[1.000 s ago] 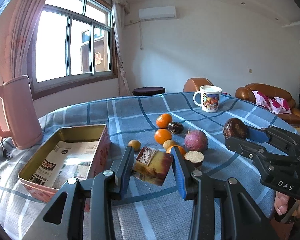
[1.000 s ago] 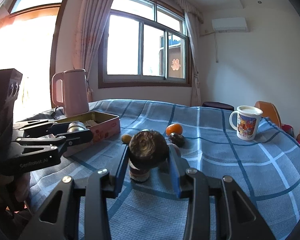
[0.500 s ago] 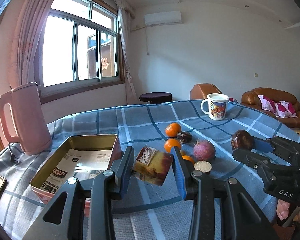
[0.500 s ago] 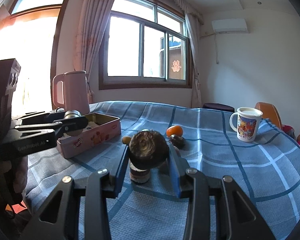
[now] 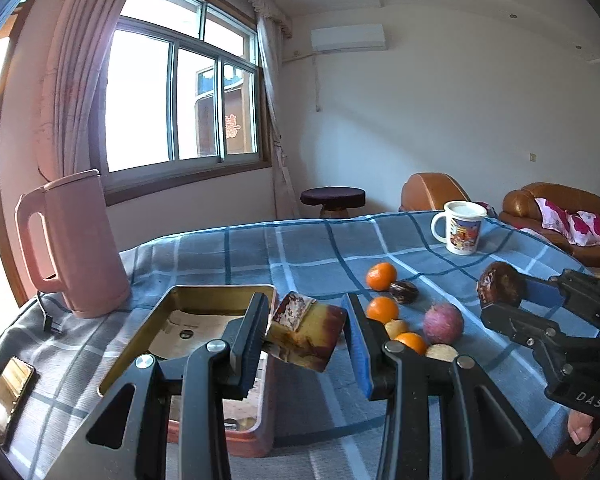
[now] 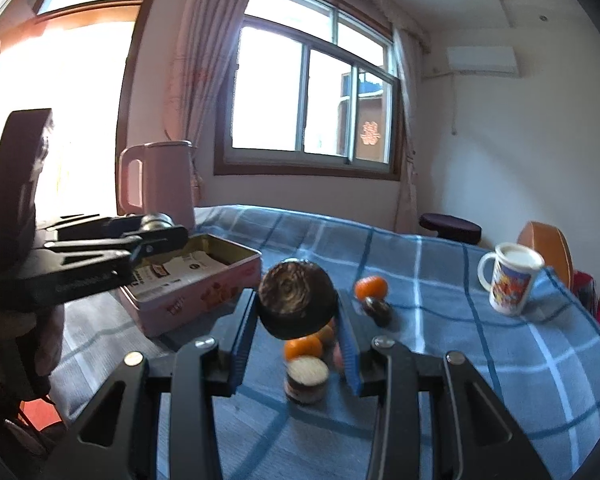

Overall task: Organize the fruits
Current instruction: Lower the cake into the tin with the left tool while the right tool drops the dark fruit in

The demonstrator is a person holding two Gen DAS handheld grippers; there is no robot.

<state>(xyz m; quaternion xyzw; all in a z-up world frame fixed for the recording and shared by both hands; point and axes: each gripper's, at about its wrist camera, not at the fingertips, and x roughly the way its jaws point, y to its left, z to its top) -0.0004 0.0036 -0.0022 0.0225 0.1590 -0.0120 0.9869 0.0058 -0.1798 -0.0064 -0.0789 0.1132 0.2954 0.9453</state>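
Left wrist view: left gripper (image 5: 306, 334) fingers clamp yellow-brown fruit piece (image 5: 305, 337), held above right edge of open tin (image 5: 204, 300); oranges (image 5: 381, 276) right of fingers on surface.

Right wrist view: right gripper (image 6: 296, 338) fingers clamp dark round fruit (image 6: 297, 305); tin (image 6: 204, 296) left of fingers.

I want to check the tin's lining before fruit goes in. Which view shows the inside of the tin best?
The left wrist view: it looks down into the open tin, showing printed paper on its floor. The right wrist view shows mostly its pink side wall and only a strip of paper.
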